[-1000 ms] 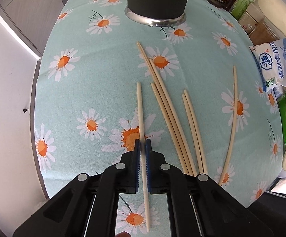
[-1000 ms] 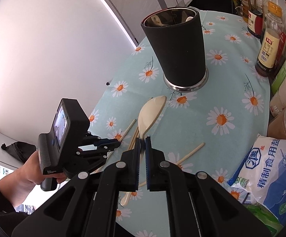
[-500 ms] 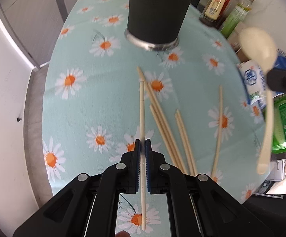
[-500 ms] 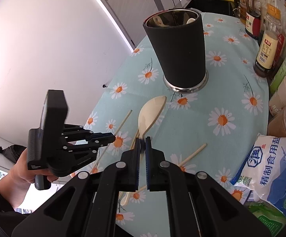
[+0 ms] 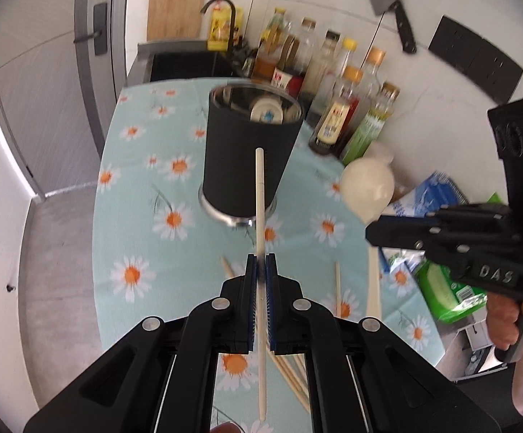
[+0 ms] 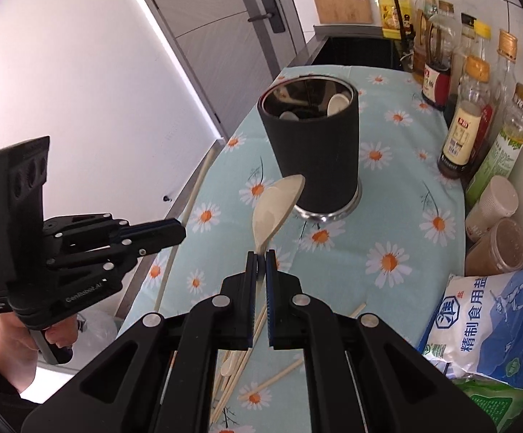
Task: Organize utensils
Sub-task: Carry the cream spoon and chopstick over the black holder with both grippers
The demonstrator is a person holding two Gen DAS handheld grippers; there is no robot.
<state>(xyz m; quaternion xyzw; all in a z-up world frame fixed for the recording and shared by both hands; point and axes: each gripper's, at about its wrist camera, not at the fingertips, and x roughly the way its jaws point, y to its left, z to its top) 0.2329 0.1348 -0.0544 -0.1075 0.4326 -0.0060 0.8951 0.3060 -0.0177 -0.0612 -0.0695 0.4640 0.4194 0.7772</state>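
A: Left wrist view: left gripper (image 5: 260,274) has its fingers clamped on one chopstick (image 5: 259,195), held off the table and pointing toward the black holder (image 5: 250,166). Tip is short of the rim, not inside.

B: Right side?

A: Right gripper (image 6: 260,256) is pinched on the neck of the pale spoon (image 6: 276,209), bowl up and forward, also in the air, in front of the holder and below its rim.

B: Anything in the holder already?

A: Yes. Right wrist view shows at least two pale spoon ends inside it. Exact count not readable.

B: What's left on the tablecloth (image 6: 398,223)?

A: Several loose chopsticks (image 6: 240,364) near the front edge, some crossing each other, and what looks like a small spoon end among them. None of these touched.

B: Progress estimate?

A: Judgement only: early to middle. Two items in hand awaiting drop-in, a few stored, most chopsticks still to collect.
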